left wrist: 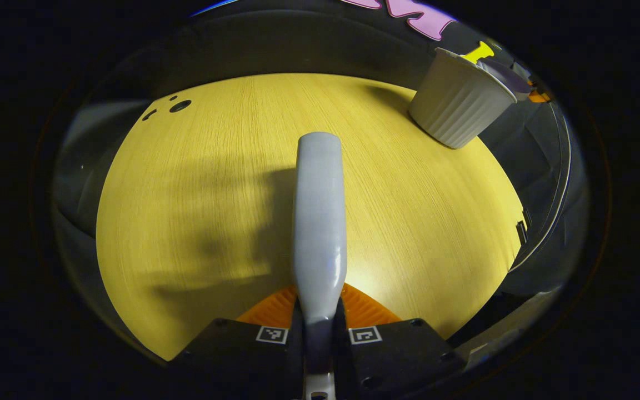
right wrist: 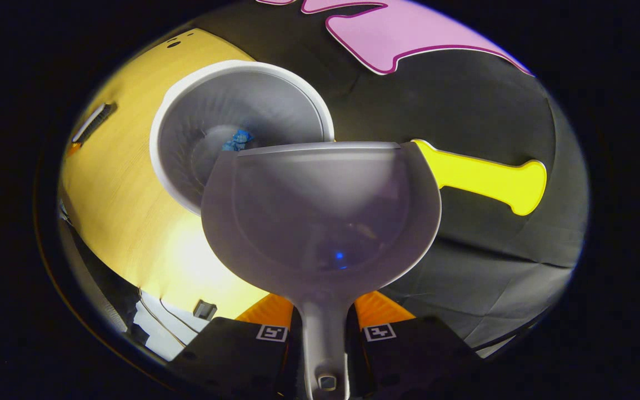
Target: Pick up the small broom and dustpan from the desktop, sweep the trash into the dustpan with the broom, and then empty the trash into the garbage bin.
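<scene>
The left gripper (left wrist: pixel 319 328) squeezes its fingers on the broom (left wrist: pixel 319 222) above the counter (left wrist: pixel 186 211). The right gripper (right wrist: pixel 325 333) pinches the dustpan (right wrist: pixel 320 216) handle over the bin (right wrist: pixel 186 161), blue trash (right wrist: pixel 238 140) inside.

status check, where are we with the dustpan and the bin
Left gripper shut on broom over desk. Right gripper shut on dustpan, tipped at bin. Blue scrap in bin. Nothing in the way.
</scene>
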A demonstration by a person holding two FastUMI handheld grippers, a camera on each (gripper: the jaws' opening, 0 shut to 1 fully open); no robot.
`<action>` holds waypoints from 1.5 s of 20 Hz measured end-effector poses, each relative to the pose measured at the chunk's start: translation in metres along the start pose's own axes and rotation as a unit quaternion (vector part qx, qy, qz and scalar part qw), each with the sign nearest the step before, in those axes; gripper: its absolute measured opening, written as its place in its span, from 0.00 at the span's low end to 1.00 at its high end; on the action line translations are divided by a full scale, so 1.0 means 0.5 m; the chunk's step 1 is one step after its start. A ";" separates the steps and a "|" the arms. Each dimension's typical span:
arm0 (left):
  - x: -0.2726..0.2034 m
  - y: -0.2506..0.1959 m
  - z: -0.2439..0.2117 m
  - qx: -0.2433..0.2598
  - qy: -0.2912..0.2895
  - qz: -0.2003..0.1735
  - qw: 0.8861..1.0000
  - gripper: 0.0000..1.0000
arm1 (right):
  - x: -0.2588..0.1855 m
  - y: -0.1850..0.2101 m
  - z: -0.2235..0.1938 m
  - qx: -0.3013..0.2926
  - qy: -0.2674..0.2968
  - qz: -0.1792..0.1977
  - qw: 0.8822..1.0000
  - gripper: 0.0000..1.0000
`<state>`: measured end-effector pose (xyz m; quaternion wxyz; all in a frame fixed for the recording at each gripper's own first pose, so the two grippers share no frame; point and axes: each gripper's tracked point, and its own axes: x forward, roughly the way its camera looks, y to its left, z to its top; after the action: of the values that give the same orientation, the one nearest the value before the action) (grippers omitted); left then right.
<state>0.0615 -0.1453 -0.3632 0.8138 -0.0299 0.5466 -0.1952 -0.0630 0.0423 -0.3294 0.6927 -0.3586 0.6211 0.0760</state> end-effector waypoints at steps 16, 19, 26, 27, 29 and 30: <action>-0.017 -0.022 0.009 0.012 -0.007 0.020 1.000 0.25 | -0.132 0.040 0.000 0.246 -0.189 0.082 0.947 0.35; -0.022 -0.024 0.012 0.010 -0.010 0.027 1.000 0.25 | -0.180 0.086 -0.003 0.271 -0.219 0.103 0.932 0.35; -0.019 -0.024 0.015 0.003 -0.007 0.037 0.999 0.25 | -0.246 0.302 -0.050 0.294 -0.240 0.170 0.909 0.35; -0.019 -0.024 0.015 0.002 -0.008 0.038 0.999 0.25 | -0.249 0.334 -0.057 0.292 -0.240 0.177 0.909 0.35; -0.019 -0.021 0.014 -0.002 -0.008 0.042 0.999 0.25 | -0.253 0.414 -0.077 0.276 -0.229 0.200 0.912 0.35; -0.016 -0.020 0.014 -0.005 -0.007 0.044 0.999 0.25 | -0.251 0.453 -0.092 0.267 -0.219 0.209 0.915 0.35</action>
<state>0.0625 -0.1528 -0.3504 0.8254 -0.0114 0.5424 -0.1562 -0.2522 0.2233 -0.3046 0.8499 0.0037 0.5114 0.1270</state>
